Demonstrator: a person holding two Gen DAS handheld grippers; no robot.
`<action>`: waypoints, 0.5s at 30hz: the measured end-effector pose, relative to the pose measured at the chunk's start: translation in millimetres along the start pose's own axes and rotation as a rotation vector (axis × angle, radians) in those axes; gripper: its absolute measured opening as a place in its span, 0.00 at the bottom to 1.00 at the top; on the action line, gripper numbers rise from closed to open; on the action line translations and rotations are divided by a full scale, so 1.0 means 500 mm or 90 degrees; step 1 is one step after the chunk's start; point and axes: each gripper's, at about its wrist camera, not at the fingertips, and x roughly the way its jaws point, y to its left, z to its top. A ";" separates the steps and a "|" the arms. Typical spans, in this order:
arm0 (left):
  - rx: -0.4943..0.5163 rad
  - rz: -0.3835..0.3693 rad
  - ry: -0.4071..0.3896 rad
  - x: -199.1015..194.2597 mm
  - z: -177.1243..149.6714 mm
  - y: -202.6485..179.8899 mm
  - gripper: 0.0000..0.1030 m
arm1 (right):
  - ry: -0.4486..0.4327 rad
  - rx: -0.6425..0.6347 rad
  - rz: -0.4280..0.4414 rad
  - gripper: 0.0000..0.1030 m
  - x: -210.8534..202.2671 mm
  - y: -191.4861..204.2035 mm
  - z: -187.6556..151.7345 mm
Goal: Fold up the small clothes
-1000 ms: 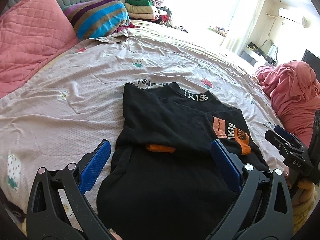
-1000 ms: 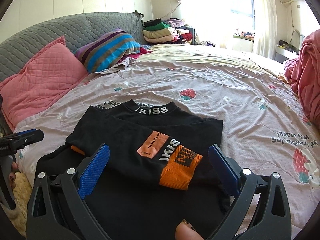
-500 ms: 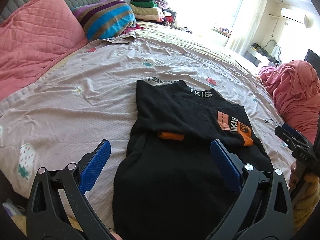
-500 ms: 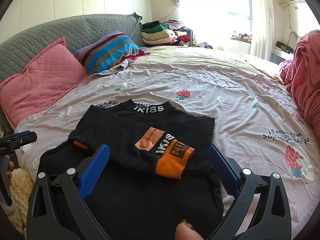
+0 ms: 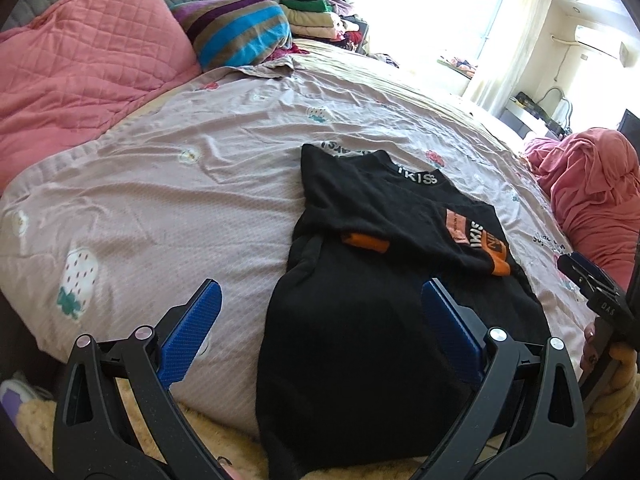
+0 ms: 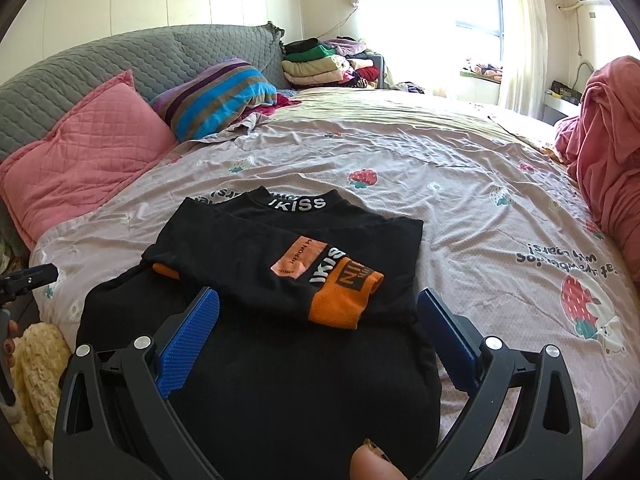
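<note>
Black top flat on the bed, sleeves already crossed in, hem hanging off the near edge; both tools, left tool and right tool, gaping and empty, so pinch both hem corners together and lift evenly toward the collar.

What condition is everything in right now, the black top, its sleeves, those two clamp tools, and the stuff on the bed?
Black sweater: flat on the bed, hem overhanging the edge.
Sleeves: folded across the chest.
Left gripper: open, empty.
Right gripper: open, empty.
Clothes stack: folded, piled.
Bedsheet: wrinkled.
Pink blanket: bunched.
</note>
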 end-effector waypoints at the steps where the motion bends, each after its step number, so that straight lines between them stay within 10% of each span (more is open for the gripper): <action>1: 0.000 0.002 0.002 -0.002 -0.005 0.003 0.91 | 0.000 0.000 0.000 0.96 -0.002 -0.002 -0.002; 15: -0.014 0.023 0.047 -0.009 -0.078 0.043 0.91 | -0.001 -0.001 0.007 0.96 -0.034 -0.014 -0.026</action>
